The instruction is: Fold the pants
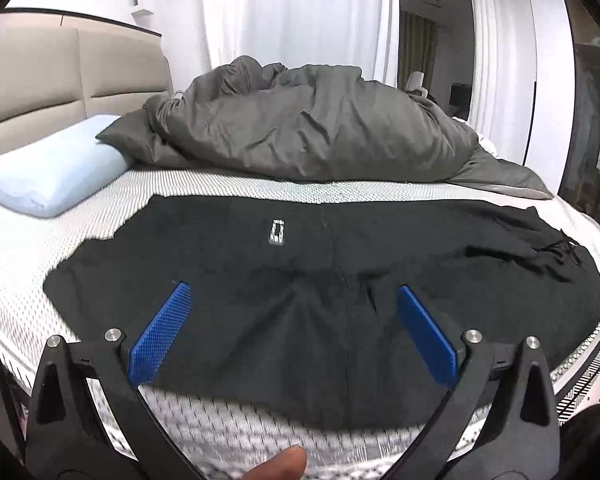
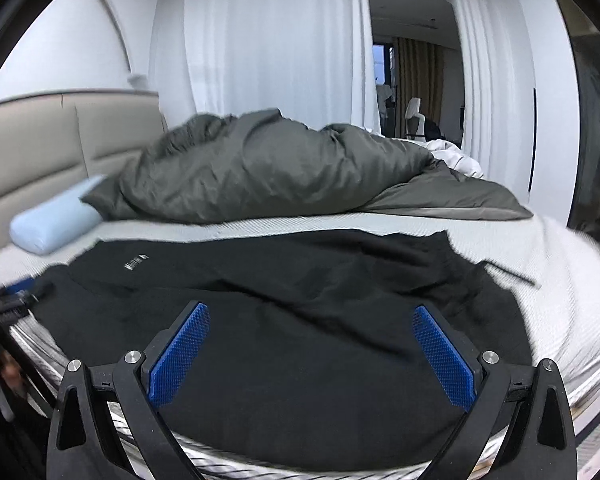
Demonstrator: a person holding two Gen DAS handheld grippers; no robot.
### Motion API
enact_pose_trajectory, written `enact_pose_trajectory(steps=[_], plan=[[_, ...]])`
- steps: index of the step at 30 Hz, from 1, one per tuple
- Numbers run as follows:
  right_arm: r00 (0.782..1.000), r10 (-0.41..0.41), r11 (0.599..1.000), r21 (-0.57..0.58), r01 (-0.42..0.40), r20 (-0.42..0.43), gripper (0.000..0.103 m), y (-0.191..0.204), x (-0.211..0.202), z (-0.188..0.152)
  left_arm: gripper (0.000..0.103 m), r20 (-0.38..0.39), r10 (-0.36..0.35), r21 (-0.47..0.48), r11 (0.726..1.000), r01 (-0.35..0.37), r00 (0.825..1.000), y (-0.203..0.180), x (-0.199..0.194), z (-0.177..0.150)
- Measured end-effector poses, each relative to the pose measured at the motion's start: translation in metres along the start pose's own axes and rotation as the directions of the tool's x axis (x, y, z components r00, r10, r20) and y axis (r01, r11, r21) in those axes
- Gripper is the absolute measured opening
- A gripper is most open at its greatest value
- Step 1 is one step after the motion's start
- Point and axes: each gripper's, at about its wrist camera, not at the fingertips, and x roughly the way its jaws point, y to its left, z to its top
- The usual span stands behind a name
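Black pants [image 2: 300,300] on mattress [image 2: 560,280], right claw [image 2: 310,316] spread

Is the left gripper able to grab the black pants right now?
Probably yes. The left gripper is open, right over the black pants, which lie flat on the mattress with nothing in between.

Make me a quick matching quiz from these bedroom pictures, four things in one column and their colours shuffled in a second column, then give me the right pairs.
Things:
1. pants
2. pillow
3. duvet
4. gripper pads

Colours:
A. dark grey
B. bright blue
C. black
D. pale blue

Pairs: 1-C, 2-D, 3-A, 4-B.

The pants lie spread flat on the white mattress, the duvet is bunched up behind them, and the pillow sits at the headboard end. Both the left gripper and the right gripper hover open over the pants.
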Motion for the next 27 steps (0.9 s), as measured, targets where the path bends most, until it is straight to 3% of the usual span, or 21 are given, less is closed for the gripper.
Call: enact_pose_trajectory(steps=[7,12,15,19,23,27], plan=[[0.989,-0.038,0.999,-0.008,0.037,-0.143,0.103,-0.059,0.054,0.031,0.102,-0.109,-0.033,-0.007,0.999,0.033,0.994,-0.015,0.070,0.052],[0.979,-0.053,0.998,0.010,0.056,-0.198,0.103,-0.095,0.104,0.052,0.102,-0.018,-0.088,0.014,0.996,0.088,0.996,-0.055,0.096,0.067],[0.960,-0.059,0.998,0.010,0.064,-0.274,0.097,-0.110,0.149,0.063,0.102,-0.046,-0.120,0.001,0.993,0.120,0.992,-0.062,0.109,0.062],[0.912,-0.060,0.996,0.039,0.083,-0.405,0.079,-0.146,0.217,0.064,0.102,-0.073,-0.108,0.039,0.993,0.111,0.991,-0.067,0.121,0.054],[0.883,-0.093,0.988,0.069,0.140,-0.460,0.075,-0.169,0.264,0.060,0.102,-0.098,-0.042,0.084,0.995,0.050,0.994,-0.063,0.133,0.045],[0.889,-0.074,0.970,0.174,0.169,-0.452,0.075,-0.198,0.295,0.067,0.102,-0.167,0.000,0.066,0.998,0.011,0.986,-0.055,0.154,0.038]])
